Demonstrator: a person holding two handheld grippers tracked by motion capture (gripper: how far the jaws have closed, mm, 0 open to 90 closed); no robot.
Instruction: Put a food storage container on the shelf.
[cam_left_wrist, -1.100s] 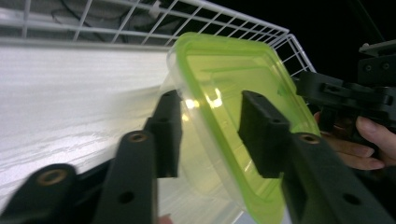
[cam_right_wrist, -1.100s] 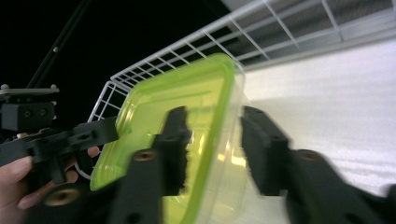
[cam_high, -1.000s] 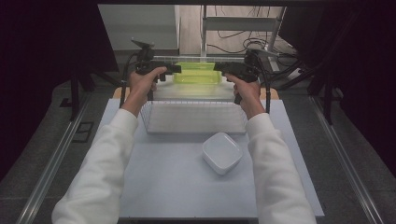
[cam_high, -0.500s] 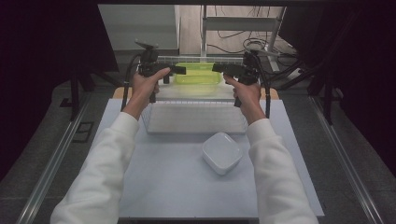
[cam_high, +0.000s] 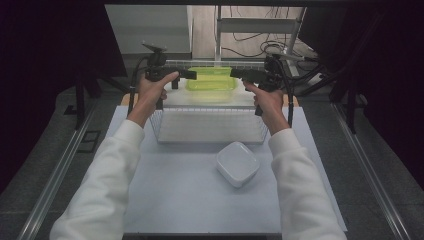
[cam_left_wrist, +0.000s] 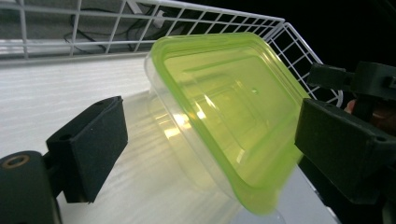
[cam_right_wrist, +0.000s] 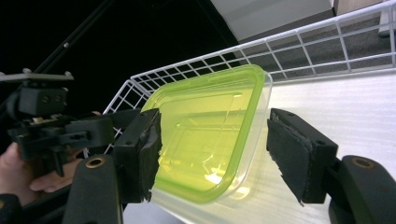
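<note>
A clear tub with a lime-green lid (cam_high: 210, 80) sits on the white floor at the far end of a wire basket (cam_high: 165, 125). My left gripper (cam_high: 192, 75) hovers at the tub's left end and my right gripper (cam_high: 235, 74) at its right end, tips facing each other. In the left gripper view the tub (cam_left_wrist: 224, 107) lies between the parted jaws of the left gripper (cam_left_wrist: 215, 140), which have just been opening and do not press on it. The right gripper (cam_right_wrist: 215, 154) has also just been opening; its pads stand beside the tub (cam_right_wrist: 210, 130).
A white lidded box (cam_high: 237, 163) lies on the pale table sheet (cam_high: 175, 200) just in front of the basket, right of centre. The basket's wire walls (cam_left_wrist: 196, 18) rise behind the tub. Cables and metal frames stand beyond the table's far edge.
Both grippers have let go of the tub and drawn apart to its two ends. The tub now rests in the basket.
</note>
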